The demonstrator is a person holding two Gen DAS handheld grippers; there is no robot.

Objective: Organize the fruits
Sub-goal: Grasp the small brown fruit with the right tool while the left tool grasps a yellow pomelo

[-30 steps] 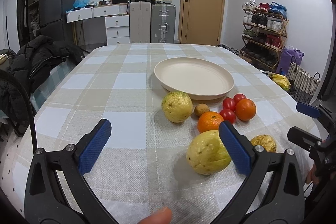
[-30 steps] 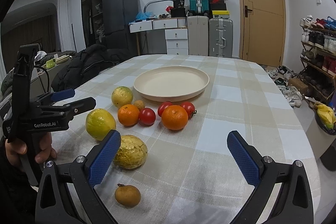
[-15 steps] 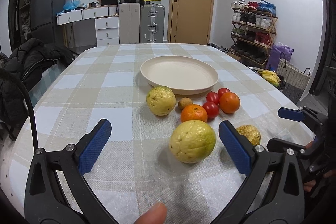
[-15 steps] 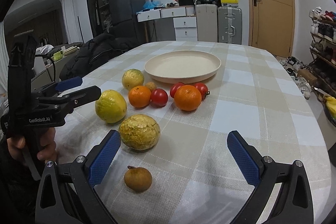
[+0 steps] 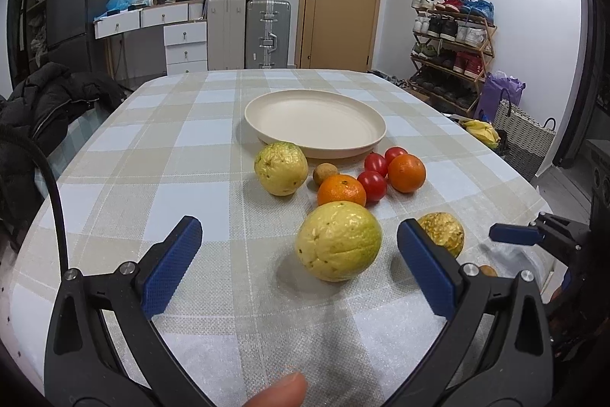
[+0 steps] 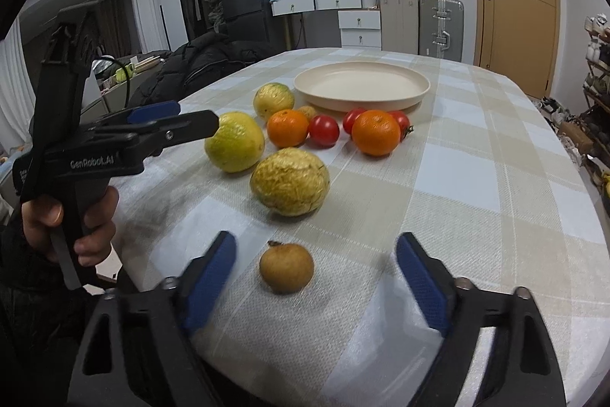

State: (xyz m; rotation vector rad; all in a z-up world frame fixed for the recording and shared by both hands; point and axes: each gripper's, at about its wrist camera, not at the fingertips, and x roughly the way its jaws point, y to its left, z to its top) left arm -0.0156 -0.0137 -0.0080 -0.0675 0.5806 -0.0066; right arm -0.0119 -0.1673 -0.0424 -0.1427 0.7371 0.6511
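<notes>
My left gripper (image 5: 299,229) is open, and a large yellow-green fruit (image 5: 338,241) lies on the cloth between its fingers, nearer the right pad. My right gripper (image 6: 316,241) is low over the table with its jaws closing. A small brown fruit (image 6: 286,267) sits between its pads, untouched. A wrinkled yellow fruit (image 6: 289,181) lies just beyond it. Further back are two oranges (image 6: 375,132), cherry tomatoes (image 6: 323,130) and another yellow-green fruit (image 6: 273,100). Behind them stands the cream plate (image 6: 362,103), with nothing on it.
The checked tablecloth (image 5: 183,140) covers a rounded table. A black jacket (image 5: 45,102) hangs over a chair at the left edge. A shoe rack (image 5: 453,41) and a basket (image 5: 522,136) stand on the floor to the right. A hand (image 6: 76,220) holds the left gripper's handle.
My right gripper has come down and forward over the small brown fruit, and its jaws have narrowed around it. In the left wrist view the large yellow-green fruit now sits between the fingers.
</notes>
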